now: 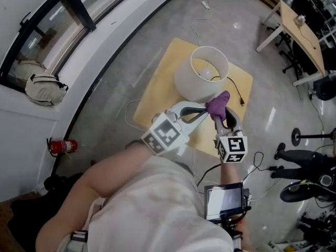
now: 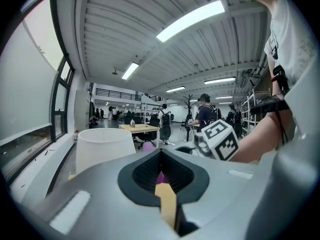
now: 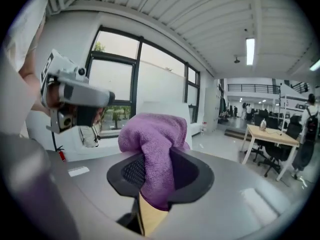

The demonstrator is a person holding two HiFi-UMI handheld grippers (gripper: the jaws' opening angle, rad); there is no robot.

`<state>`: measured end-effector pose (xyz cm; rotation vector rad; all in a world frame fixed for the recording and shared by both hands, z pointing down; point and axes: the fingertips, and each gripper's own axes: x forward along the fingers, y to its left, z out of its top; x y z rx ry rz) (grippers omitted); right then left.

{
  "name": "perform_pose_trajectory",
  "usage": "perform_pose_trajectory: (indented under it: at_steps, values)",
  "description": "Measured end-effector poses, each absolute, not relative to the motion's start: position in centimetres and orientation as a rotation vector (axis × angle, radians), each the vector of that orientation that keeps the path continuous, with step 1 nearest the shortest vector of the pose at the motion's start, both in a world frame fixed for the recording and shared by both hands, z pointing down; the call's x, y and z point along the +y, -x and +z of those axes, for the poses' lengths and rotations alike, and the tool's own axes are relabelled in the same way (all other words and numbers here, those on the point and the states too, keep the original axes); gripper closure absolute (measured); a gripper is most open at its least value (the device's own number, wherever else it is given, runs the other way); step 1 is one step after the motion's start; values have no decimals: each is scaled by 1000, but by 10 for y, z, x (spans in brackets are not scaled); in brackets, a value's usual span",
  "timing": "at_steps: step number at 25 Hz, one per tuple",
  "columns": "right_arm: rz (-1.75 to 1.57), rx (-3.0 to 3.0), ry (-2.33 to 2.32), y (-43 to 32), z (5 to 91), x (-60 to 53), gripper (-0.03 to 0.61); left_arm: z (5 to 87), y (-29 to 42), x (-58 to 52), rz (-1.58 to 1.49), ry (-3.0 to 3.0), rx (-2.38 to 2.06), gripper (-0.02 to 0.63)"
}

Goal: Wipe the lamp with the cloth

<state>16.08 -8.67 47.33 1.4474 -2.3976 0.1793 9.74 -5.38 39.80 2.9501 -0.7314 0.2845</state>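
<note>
A white lamp (image 1: 201,74) with a drum shade stands on a small light wooden table (image 1: 156,91). My right gripper (image 1: 218,113) is shut on a purple cloth (image 1: 218,102), which sits against the shade's near side. In the right gripper view the cloth (image 3: 152,134) bulges up out of the right gripper (image 3: 152,170), with the shade (image 3: 167,109) just behind. My left gripper (image 1: 205,109) reaches in from the left, tips beside the cloth. In the left gripper view, the left gripper (image 2: 160,156) has its jaws together and the lamp (image 2: 105,146) is ahead left.
A black cable (image 1: 237,92) runs off the table's right side. A fire extinguisher (image 1: 63,147) and a beige bag (image 1: 45,88) lie by the curved window wall at left. A wooden desk (image 1: 302,33) stands far right, and a small screen (image 1: 226,201) is below my right hand.
</note>
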Motion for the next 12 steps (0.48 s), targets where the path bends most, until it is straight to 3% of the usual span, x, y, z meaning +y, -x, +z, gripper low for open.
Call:
perform_pose_trajectory:
  at_steps: [6,12]
  values:
    - [7,-2525,-1365,-92,406,-98,460,412,-36,-65,296,-2897,-801,612]
    - [-191,-2332,-1404,-61,405,-134,459,417,6,-98,254,-2863,-844,612]
